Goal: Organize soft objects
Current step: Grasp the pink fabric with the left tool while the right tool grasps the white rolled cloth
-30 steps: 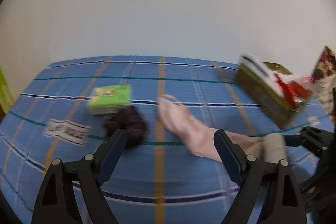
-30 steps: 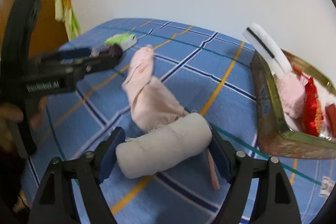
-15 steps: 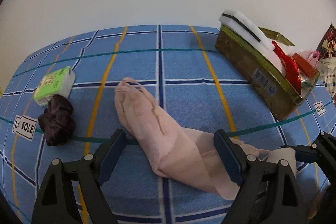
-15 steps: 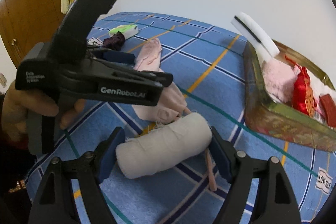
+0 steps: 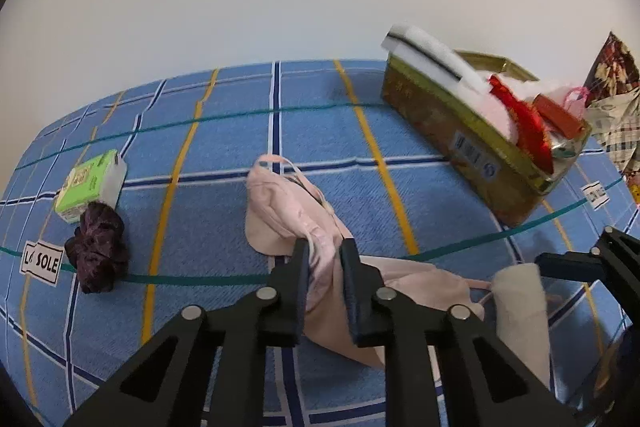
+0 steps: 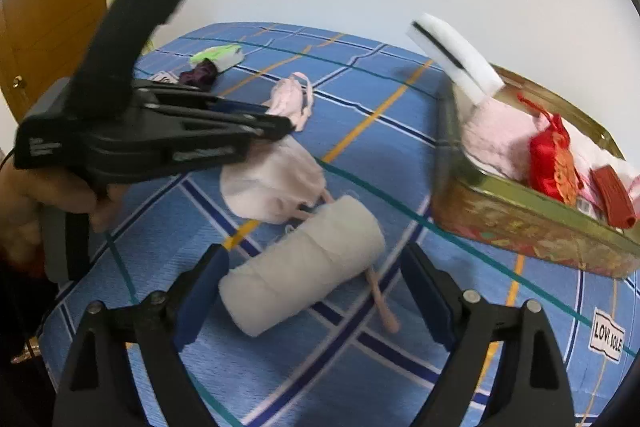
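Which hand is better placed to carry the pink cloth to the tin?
Left. The left gripper is closing with the pink cloth pinched between its pads. The right gripper is opening around the white roll, not the cloth. The gold tin lies further off.

Right gripper point(image 6: 314, 291), jaws opening, straddles a white cloth roll point(image 6: 300, 265) without pad contact; at ten o'clock the left gripper point(image 6: 276, 125) closes on pink fabric point(image 6: 272, 183); gold tin point(image 6: 532, 227) at two o'clock.

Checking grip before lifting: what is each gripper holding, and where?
Left gripper is closing on the pink cloth, pinching a mid-length fold. Right gripper, opening, straddles the white roll without gripping.
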Motion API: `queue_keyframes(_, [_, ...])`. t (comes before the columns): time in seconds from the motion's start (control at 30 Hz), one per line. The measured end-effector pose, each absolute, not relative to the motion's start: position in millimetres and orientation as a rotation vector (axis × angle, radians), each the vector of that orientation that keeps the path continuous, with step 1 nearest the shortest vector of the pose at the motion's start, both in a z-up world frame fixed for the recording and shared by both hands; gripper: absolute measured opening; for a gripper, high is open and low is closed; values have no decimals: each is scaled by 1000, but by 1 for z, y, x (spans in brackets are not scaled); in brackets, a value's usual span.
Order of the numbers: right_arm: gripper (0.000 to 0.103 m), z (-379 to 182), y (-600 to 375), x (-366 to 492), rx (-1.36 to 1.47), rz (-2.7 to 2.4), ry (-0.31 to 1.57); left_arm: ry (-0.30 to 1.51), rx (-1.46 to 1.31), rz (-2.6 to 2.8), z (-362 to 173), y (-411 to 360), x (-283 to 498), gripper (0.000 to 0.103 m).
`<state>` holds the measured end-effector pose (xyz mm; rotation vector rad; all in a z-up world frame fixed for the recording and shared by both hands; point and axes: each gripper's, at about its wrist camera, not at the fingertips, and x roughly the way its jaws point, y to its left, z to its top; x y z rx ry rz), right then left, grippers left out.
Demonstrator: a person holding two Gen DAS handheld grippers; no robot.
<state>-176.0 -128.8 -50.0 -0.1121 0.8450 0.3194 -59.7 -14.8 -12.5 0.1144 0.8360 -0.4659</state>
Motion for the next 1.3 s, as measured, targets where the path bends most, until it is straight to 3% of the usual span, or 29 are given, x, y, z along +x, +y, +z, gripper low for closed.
queue_keyframes(0.4, [95, -44, -153, -190, -99, 295, 821, 717, 18, -423, 14, 31, -62, 16])
queue_keyframes(0.63, [97, -38, -169, -194, -104, 244, 800, 842, -28, -528, -2, 10, -59, 16])
queue_keyframes(0.77, [97, -35, -183, -198, -79, 200, 787, 889, -18, -533, -11, -9, -59, 33])
queue_keyframes(0.83, [95, -33, -188, -198, -48, 194, 784, 903, -24, -524, -16, -14, -57, 34])
queue_keyframes(1.0, [69, -41, -174, -189, 3, 249, 819, 874, 29, -467, -14, -25, -64, 34])
queue_keyframes(1.03, [66, -43, -170, -187, 13, 265, 828, 873, 40, -469, -15, -28, -65, 31])
queue_keyframes(1.1, [57, -45, -164, -185, 32, 304, 844, 877, 30, -492, -16, -30, -64, 12])
queue_keyframes(1.17, [57, -47, -160, -184, 24, 312, 849, 882, 8, -504, -17, -26, -61, 2])
queue_keyframes(1.3, [40, -46, -156, -187, 18, 352, 840, 820, -22, -542, -8, -22, -70, 1])
